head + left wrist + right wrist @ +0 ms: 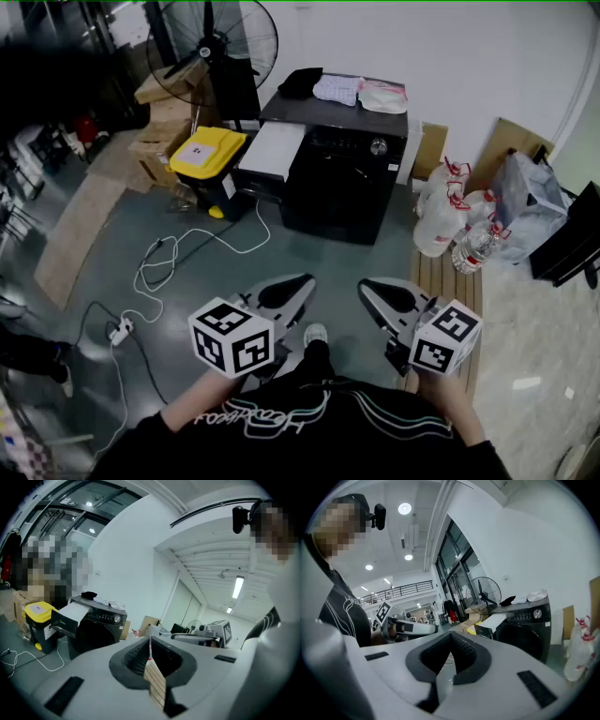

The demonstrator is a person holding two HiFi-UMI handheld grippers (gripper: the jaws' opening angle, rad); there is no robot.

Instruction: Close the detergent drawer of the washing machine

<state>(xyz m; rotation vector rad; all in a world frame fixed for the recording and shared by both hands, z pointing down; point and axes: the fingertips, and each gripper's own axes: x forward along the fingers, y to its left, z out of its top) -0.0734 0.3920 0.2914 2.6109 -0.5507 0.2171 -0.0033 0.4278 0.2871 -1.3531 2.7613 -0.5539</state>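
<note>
Detergent drawer out of washing machine; left hand-held gripper and right hand-held gripper closed, empty, well apart from it.

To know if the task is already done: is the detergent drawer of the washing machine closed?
No, in the head view the white detergent drawer sticks far out of the black washing machine.
</note>
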